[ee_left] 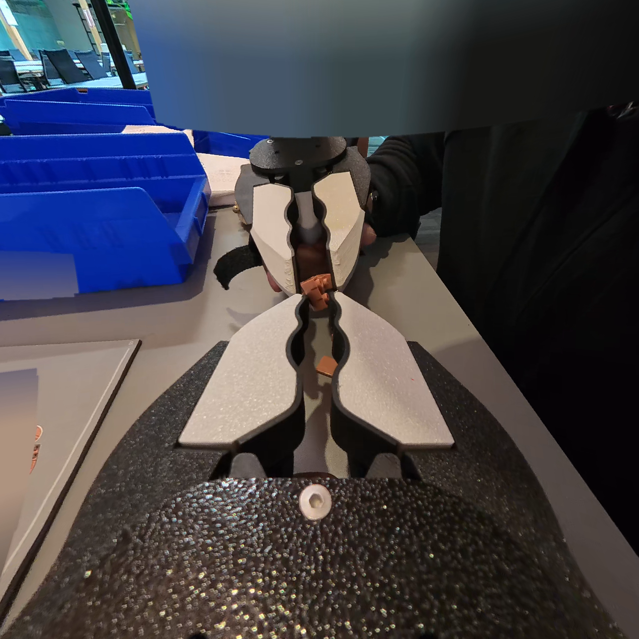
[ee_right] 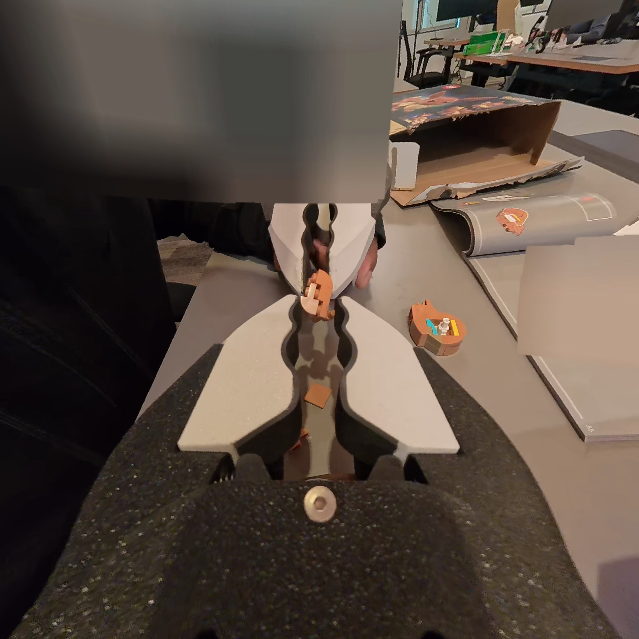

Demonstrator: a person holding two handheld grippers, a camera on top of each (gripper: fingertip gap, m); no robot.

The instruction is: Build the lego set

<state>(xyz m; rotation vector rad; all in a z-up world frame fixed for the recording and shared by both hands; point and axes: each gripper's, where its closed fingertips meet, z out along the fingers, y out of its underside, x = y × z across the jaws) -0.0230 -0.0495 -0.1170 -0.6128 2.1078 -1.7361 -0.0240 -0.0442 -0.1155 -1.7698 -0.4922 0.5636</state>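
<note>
My two grippers meet tip to tip above the grey table. Between them is a small brown brick assembly with a tan curved piece on one side. My left gripper is shut on its narrower end. My right gripper is shut on its wider end. The right gripper also shows in the left wrist view, and the left gripper in the right wrist view. The assembly hangs clear of the table. A loose brown square tile lies on the table beneath the fingers.
A round brown brick build with teal, yellow and white parts sits to the right. Blue bins stand at the left. An open booklet and a torn cardboard box lie behind. A person in dark clothes stands at the table's edge. Left tips and right tips are each some 8 cm from the loose brown square tile.
</note>
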